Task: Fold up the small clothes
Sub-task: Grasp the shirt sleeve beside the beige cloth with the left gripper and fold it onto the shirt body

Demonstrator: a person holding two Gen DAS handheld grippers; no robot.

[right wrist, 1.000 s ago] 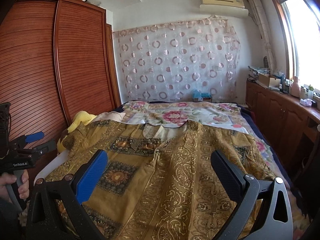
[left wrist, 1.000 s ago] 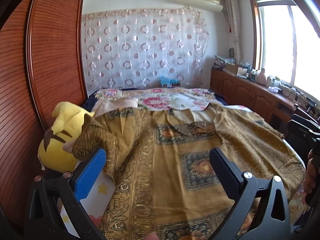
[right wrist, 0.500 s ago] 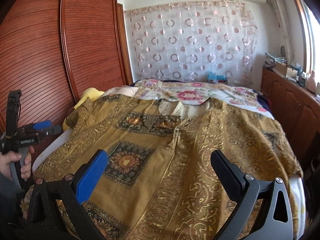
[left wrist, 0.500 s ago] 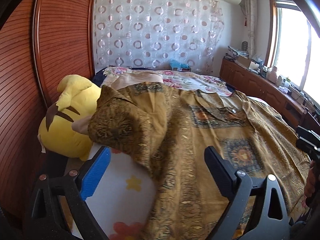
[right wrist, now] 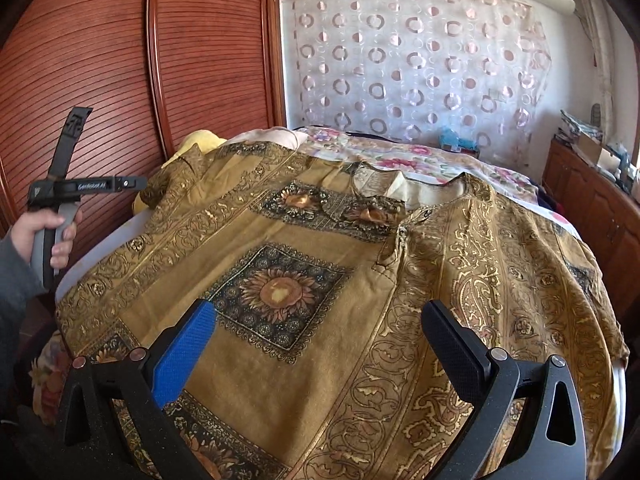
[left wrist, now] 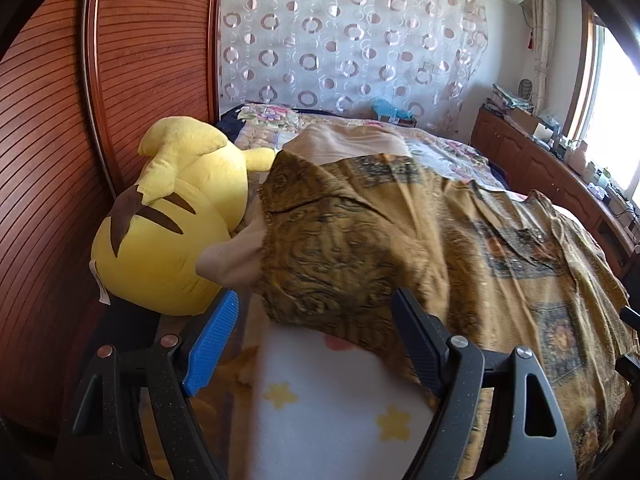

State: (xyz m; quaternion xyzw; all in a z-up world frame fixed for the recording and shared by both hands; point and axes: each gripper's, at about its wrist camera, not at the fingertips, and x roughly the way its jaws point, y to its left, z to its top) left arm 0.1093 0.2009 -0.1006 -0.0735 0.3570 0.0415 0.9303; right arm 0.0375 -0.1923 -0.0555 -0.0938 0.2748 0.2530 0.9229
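A golden-brown patterned shirt (right wrist: 360, 280) lies spread front-up across the bed, collar toward the far end. Its left sleeve (left wrist: 332, 248) drapes over a beige pillow beside the plush toy. My left gripper (left wrist: 314, 312) is open and empty, just short of the sleeve's cuff edge, above a white blanket. It also shows in the right wrist view (right wrist: 76, 188), held in a hand at the bed's left side. My right gripper (right wrist: 318, 320) is open and empty, hovering over the shirt's lower front near a sunflower square (right wrist: 280, 292).
A yellow plush toy (left wrist: 172, 216) lies against the wooden wardrobe (left wrist: 52, 120) at the left. A white blanket with stars (left wrist: 320, 400) lies under the sleeve. A floral bedspread (right wrist: 420, 160) covers the far bed. Wooden cabinets (right wrist: 592, 200) line the right wall.
My left gripper has swung left and forward toward the shirt's left sleeve and the plush toy. My right gripper has dropped closer over the shirt's lower front. Both stayed open.
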